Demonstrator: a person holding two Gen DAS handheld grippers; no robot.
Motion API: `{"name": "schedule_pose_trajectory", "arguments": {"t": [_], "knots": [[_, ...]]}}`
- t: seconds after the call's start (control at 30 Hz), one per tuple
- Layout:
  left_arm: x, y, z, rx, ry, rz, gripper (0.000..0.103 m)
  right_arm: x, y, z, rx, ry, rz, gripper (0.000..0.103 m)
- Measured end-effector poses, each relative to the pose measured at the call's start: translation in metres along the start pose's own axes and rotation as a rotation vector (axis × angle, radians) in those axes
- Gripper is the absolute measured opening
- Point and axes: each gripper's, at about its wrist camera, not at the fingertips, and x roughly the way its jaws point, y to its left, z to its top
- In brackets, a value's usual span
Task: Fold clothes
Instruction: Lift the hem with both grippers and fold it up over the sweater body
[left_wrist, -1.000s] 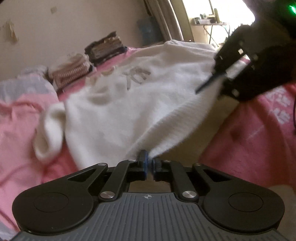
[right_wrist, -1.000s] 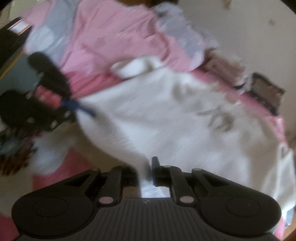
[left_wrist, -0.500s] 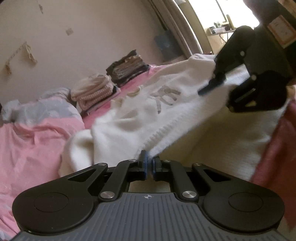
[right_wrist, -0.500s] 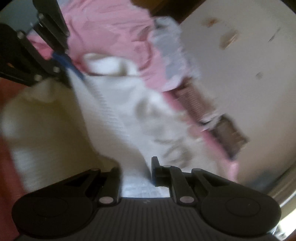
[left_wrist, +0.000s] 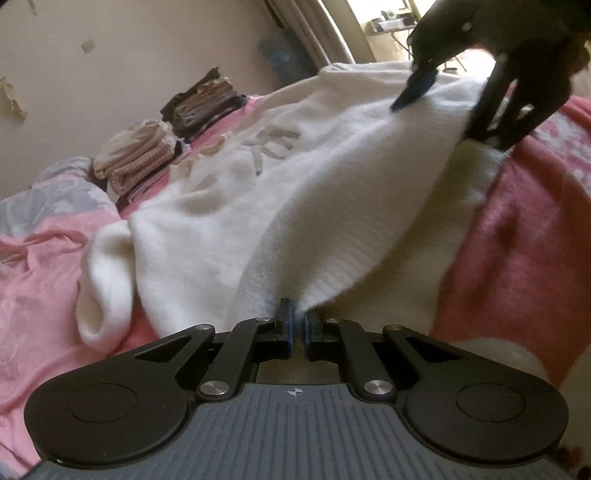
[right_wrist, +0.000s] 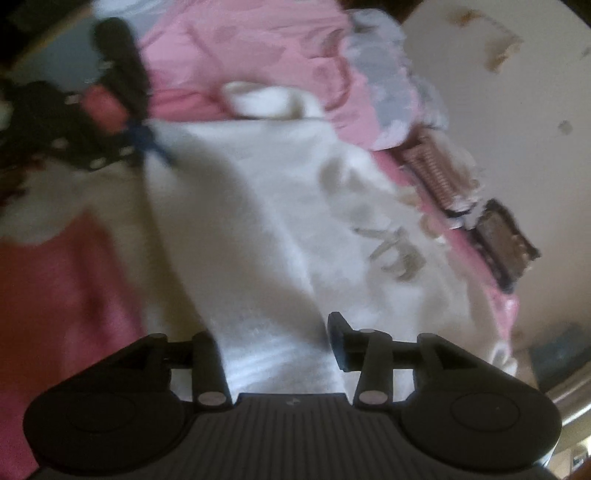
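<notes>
A bed (left_wrist: 524, 236) with pink covers fills the room's near side, against a pale wall, and two stacks of folded clothes (left_wrist: 173, 122) sit at its far edge. A white sweater (left_wrist: 229, 206) lies spread across the bed, its printed front up and its near hem raised. The left gripper (left_wrist: 298, 325) is pressed together on one corner of that hem. The right gripper (right_wrist: 277, 354) has just been opening; its jaws stand apart with the other end of the hem lying loose between them, no pad pressing. The step looks like laying the hem over for the first fold. Next the left gripper would need to let go too, then both should back off without dragging the soft knit.
</notes>
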Motion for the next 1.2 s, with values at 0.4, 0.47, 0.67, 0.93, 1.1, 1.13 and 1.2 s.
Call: {"name": "schedule_pose_trajectory", "arguments": {"t": [0.4,0.47,0.67,0.93,1.1,1.13,1.2], "knots": [[0.001,0.002,0.005,0.009,0.046,-0.035,0.006,-0.019,-0.001,0.005,0.002,0.034,0.133,0.055],[0.001,0.004,0.007,-0.013,0.054,-0.038,0.006,-0.029,-0.011,0.007,0.033,0.022,0.202,0.067],[-0.002,0.001,0.008,-0.013,0.056,-0.041,0.006,-0.049,-0.047,0.026,0.249,-0.08,0.29,0.069],[-0.013,0.002,0.01,-0.033,0.07,-0.056,0.012,0.02,-0.016,0.048,0.25,-0.035,0.427,0.034],[-0.022,0.0,0.003,-0.001,0.106,-0.028,0.021,0.048,-0.012,0.044,0.267,0.008,0.411,0.032],[-0.025,0.001,0.001,0.004,0.114,-0.024,0.022,0.048,-0.014,0.044,0.274,0.005,0.409,0.032],[-0.029,0.001,-0.001,0.016,0.131,-0.016,0.023,0.049,-0.015,0.043,0.281,0.0,0.408,0.032]]}}
